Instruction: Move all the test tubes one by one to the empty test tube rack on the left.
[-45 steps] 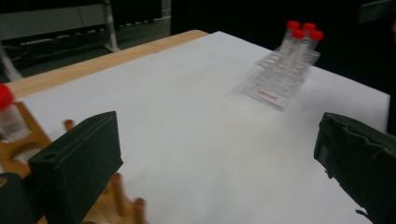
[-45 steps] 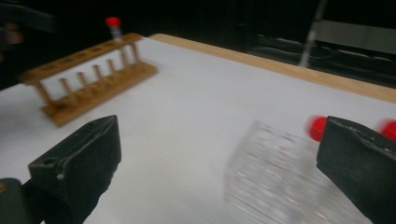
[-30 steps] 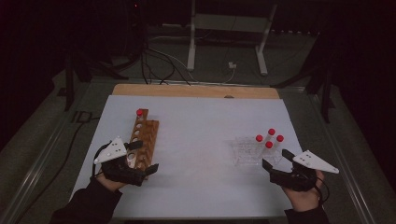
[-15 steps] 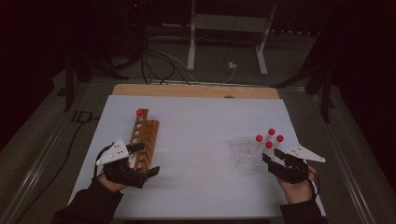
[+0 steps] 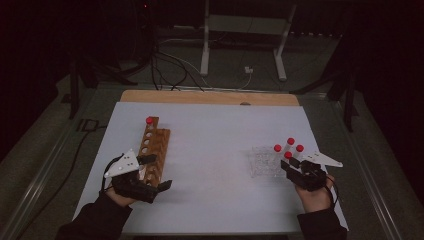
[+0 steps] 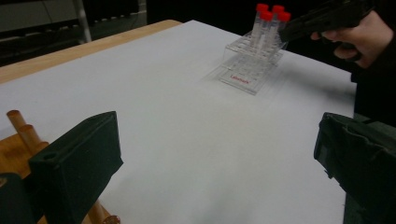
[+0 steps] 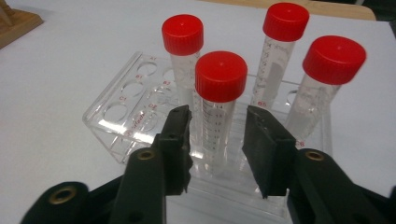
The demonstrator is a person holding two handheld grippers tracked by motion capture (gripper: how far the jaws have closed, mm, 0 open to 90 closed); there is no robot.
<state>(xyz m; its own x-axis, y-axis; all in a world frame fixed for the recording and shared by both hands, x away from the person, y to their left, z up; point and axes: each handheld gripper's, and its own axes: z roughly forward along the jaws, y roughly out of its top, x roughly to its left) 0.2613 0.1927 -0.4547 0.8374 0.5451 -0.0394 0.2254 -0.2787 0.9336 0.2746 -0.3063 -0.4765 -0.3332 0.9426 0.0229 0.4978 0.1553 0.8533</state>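
A clear plastic rack (image 5: 261, 164) at the right holds several red-capped tubes. My right gripper (image 5: 291, 164) reaches into it from the near side. Its jaws have just been closing and now stand on either side of the nearest tube (image 7: 221, 74), with a thin gap left on both sides, so the pads do not press on it. A wooden rack (image 5: 152, 145) lies at the left with one red-capped tube (image 5: 149, 120) at its far end. My left gripper (image 5: 157, 172) sits open at that rack's near end, jaws wide apart, with the wood (image 6: 14, 149) beside one jaw.
White paper (image 5: 210, 150) covers the tabletop, and bare wood (image 5: 200, 96) shows along its far edge. Cables and a metal stand (image 5: 205, 45) lie on the dark floor beyond. The paper between the two racks is bare.
My right gripper has moved forward and slightly down to the clear rack, and its jaws have narrowed around the nearest tube. My left hand and gripper have stayed put.
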